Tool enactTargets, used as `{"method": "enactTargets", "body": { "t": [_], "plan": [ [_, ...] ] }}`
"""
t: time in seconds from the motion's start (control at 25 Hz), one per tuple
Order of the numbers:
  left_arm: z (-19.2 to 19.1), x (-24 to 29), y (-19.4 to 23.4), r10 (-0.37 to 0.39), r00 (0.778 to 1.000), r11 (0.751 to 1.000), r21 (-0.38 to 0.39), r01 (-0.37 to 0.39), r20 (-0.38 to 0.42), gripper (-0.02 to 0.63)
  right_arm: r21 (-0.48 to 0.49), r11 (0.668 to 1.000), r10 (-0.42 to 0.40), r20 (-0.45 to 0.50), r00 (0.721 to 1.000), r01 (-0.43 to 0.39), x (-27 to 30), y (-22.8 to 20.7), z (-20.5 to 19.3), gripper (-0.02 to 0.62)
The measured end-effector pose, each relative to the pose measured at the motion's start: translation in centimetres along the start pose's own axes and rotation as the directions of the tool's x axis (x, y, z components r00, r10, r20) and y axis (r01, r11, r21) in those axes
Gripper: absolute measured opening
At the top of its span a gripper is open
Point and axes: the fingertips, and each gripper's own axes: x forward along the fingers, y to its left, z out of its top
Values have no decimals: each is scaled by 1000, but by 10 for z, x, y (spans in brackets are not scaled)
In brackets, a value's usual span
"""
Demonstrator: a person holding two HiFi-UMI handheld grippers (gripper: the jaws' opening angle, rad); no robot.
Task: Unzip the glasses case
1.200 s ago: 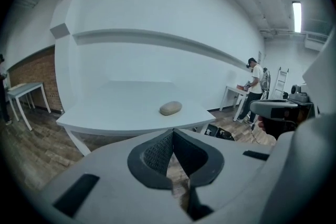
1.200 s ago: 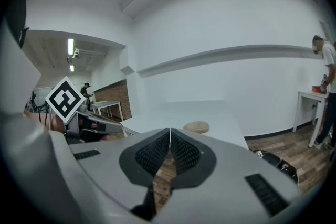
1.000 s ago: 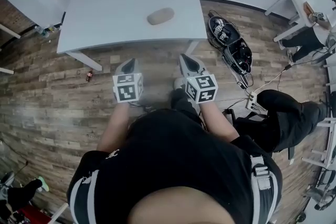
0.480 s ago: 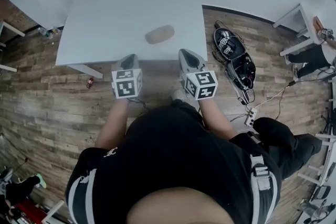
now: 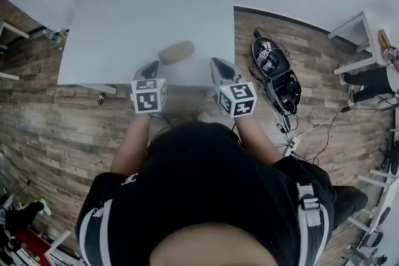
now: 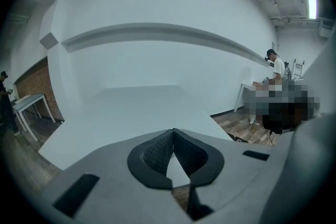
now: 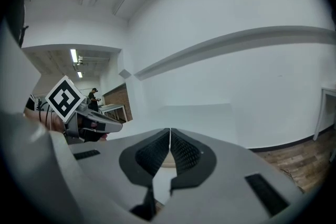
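Glasses case point(image 5: 176, 52) nearer, long axis crosswise, left claw point(image 5: 151, 65) and right claw point(image 5: 221, 63) closed empty.

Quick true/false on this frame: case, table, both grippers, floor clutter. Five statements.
1. The glasses case lies on the white table. True.
2. The left gripper holds the case. False: its jaws are together, nothing between them.
3. The right gripper is shut and empty. True.
4. The case sits at the table's far edge. False: it lies near the person's edge.
5. A pile of black gear lies left of the table. False: the black gear lies on the floor to its right.
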Motion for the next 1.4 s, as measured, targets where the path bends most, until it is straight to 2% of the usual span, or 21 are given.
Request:
{"method": "enactTargets", "body": {
  "t": [0.2, 0.36, 0.56, 0.72, 0.8, 0.96, 1.08, 1.16, 1.28, 1.4],
  "plan": [
    [18, 37, -9, 12, 999, 1000, -18, -13, -37, 5, 20, 999, 29, -43, 999, -28, 15, -57, -4, 15],
    [14, 48, -8, 6, 996, 999, -37, -9, -85, 6, 28, 998, 54, -92, 994, -52, 27, -79, -16, 15],
    [6, 67, 14, -48, 991, 997, -64, 40, -126, 6, 54, 996, 79, -124, 989, -72, 49, -65, -29, 15],
    [3, 92, 34, -93, 977, 995, 12, 97, -193, 6, 58, 996, 78, -165, 983, -69, 77, -52, -35, 15],
    [2, 113, 42, -149, 964, 987, 25, 158, -222, 8, 68, 997, 55, -174, 983, -44, 95, -53, -35, 15],
    [0, 152, 50, -287, 918, 953, 20, 304, -275, 86, 82, 997, 16, -184, 983, -1, 123, -48, -32, 15],
    [-4, 177, 55, -367, 867, 912, 54, 407, -336, 132, 93, 994, -30, -213, 977, 51, 143, -45, -35, 15],
    [-6, 193, 55, -425, 819, 869, 80, 489, -385, 169, 105, 991, -58, -228, 972, 84, 157, -43, -36, 15],
    [-7, 214, 48, -524, 730, 785, 86, 614, -439, 241, 127, 982, -108, -230, 967, 139, 177, -42, -36, 14],
    [-15, 233, 44, -572, 657, 713, 99, 695, -491, 258, 155, 961, -192, -220, 956, 229, 187, -44, -34, 14]
  ]
}}
